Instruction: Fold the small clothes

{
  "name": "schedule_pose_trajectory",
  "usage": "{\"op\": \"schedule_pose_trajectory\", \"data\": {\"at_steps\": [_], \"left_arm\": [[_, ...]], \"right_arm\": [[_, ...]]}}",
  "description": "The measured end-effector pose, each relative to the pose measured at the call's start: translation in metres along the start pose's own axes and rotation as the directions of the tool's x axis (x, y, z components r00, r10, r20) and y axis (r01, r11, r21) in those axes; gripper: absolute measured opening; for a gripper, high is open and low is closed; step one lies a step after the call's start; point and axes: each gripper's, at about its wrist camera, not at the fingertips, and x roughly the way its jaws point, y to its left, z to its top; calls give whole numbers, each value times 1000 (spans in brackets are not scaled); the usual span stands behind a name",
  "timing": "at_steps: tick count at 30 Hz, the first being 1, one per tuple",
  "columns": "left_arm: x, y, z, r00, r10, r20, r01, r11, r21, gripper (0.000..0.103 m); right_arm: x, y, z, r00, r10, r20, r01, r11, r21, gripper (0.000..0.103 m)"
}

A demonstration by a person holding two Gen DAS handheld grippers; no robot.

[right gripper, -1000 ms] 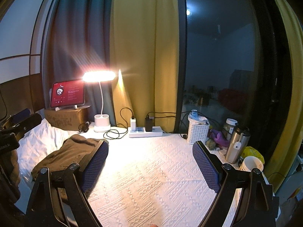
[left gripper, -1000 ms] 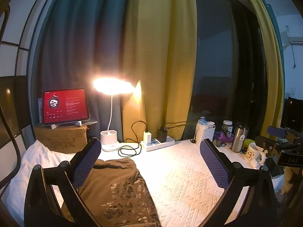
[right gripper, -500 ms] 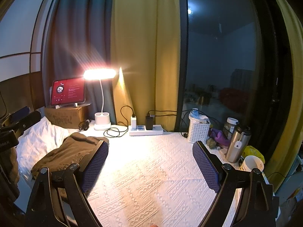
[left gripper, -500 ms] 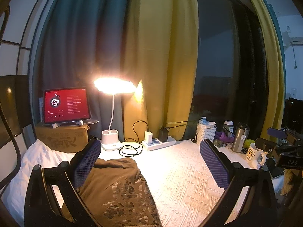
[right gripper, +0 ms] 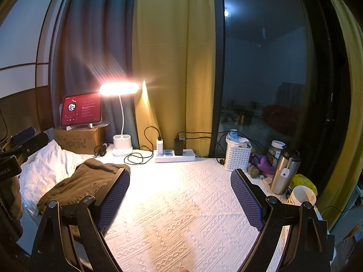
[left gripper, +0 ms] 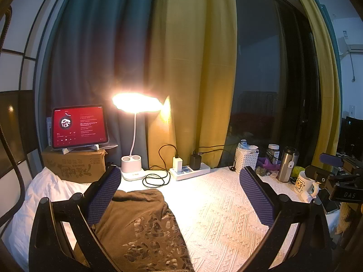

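The left tongs (left gripper: pixel 179 195) stood wide open with nothing between their purple pads (left gripper: pixel 103 196); they hung above the near edge of a brown garment (left gripper: pixel 145 224), whose patterned front lay crumpled just below and partly behind the left pad; the right tongs (right gripper: pixel 180 200) were likewise spread wide and empty, held over the bare white textured cover (right gripper: pixel 181 204); from that side the brown garment (right gripper: pixel 84 183) lay in a rumpled heap at the left, half on the cover and half against a white pillow (right gripper: pixel 45 170); behind the pillow sat a cardboard box (left gripper: pixel 73 165) with a red-lit tablet (left gripper: pixel 79 127) propped on top; beside it a white desk lamp (left gripper: pixel 133 104) glowed brightly, its base near a coiled black cable (left gripper: pixel 156 179) and a white power strip (left gripper: pixel 190 171); further right stood a white basket (right gripper: pixel 238 156), a steel flask (right gripper: pixel 284 172) and a mug (right gripper: pixel 302 196); yellow and teal curtains (left gripper: pixel 192 68) hung before a dark window (right gripper: pixel 267 79).
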Motion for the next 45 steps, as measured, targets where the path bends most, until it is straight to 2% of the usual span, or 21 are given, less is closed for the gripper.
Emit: {"op": "schedule_pose_trajectory", "data": {"at_steps": [45], "left_arm": [[-1, 2, 0, 1000, -2, -8, 2, 1000, -4, 103]], "right_arm": [[8, 11, -3, 999, 16, -27, -17, 1000, -19, 92]]}}
